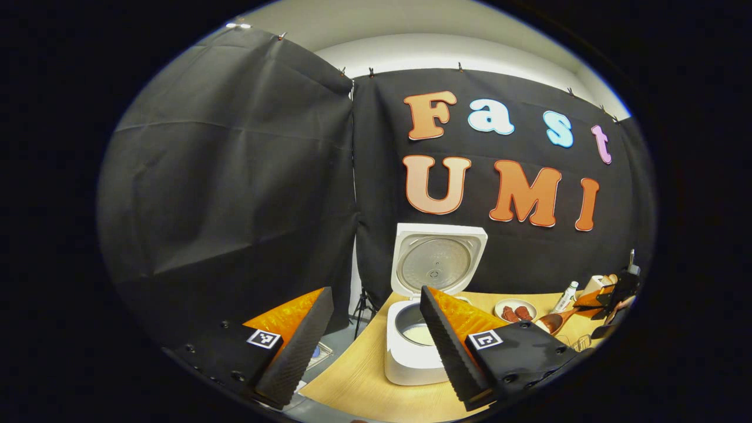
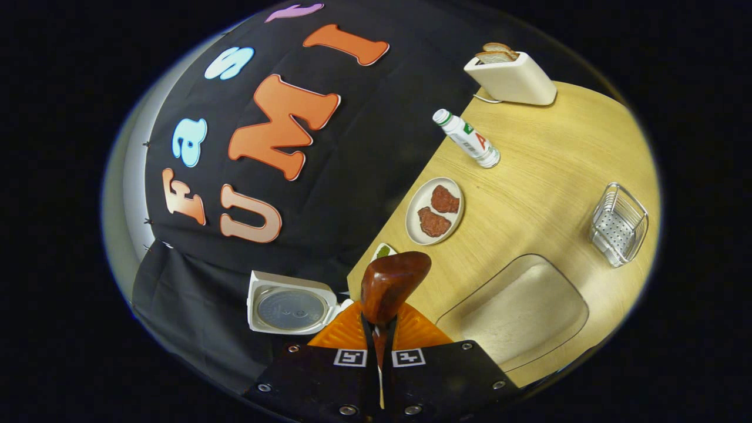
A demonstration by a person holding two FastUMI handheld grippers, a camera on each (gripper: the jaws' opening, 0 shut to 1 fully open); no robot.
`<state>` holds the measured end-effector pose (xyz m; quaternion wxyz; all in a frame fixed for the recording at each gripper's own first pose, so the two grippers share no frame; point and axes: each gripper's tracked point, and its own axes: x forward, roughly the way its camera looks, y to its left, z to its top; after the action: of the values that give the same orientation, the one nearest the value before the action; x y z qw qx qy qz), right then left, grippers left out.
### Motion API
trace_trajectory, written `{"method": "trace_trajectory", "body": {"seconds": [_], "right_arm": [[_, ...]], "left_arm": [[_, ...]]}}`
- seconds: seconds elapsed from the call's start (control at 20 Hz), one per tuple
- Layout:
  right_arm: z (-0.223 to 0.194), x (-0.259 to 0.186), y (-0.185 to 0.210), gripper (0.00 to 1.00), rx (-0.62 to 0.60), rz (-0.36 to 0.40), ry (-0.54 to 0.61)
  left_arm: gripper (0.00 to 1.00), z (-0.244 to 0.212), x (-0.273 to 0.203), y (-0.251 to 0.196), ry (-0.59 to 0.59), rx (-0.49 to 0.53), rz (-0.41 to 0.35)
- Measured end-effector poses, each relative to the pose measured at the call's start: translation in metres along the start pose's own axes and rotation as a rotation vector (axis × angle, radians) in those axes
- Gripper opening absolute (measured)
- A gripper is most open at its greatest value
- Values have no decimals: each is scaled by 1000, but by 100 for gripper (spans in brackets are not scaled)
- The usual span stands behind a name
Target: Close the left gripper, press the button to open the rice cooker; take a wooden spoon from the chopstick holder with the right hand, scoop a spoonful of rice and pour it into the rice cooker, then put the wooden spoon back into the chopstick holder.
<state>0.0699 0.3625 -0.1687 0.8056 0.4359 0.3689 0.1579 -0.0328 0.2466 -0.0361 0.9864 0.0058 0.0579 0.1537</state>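
1. The rice cooker (image 1: 424, 338) stood on the wooden worktop (image 1: 376, 376) at its left end, with its lid (image 1: 437, 258) swung up and upright against the black cloth wall; a pale layer showed in the bottom of its inner pot (image 1: 418, 332).
2. In the right gripper view the cooker's raised lid (image 2: 291, 308) showed at lower left, beyond the worktop (image 2: 546, 170) edge as that camera saw it.
3. The wooden spoon (image 2: 390, 282) was clamped by its handle in the right gripper (image 2: 380, 329), whose jaws were closed tight on it, the bowl sticking forward past the fingertips; what the bowl carried could not be told.
4. From the left gripper view the spoon (image 1: 555, 320) and the right gripper (image 1: 614, 294) showed at the far right of the worktop, well apart from the cooker.
5. The left gripper (image 1: 376, 314) hung in front of the cooker with its jaws spread wide, holding nothing.
6. A wire chopstick holder (image 2: 618, 223) lay at the right of the worktop.
7. A large shallow tray of rice (image 2: 517, 311) lay just beyond the right gripper.
8. A plate (image 2: 436, 211) with two reddish-brown pieces sat near the wall, a white bottle (image 2: 467, 138) lay beyond it, and a toaster (image 2: 510, 76) with bread stood farthest off.
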Motion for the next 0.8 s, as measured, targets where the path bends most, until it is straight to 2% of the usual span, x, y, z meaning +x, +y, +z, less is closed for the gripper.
{"method": "trace_trajectory", "body": {"seconds": [0.35,0.6,0.8], "right_arm": [[-44,32,86,1,-47,84,29],[-67,57,117,1,-104,86,22],[-72,68,131,2,-197,70,-18]], "left_arm": [[100,-10,10,9,42,-9,-89],[100,-12,13,14,53,-15,-138],[100,-11,15,20,55,-14,-157]]}}
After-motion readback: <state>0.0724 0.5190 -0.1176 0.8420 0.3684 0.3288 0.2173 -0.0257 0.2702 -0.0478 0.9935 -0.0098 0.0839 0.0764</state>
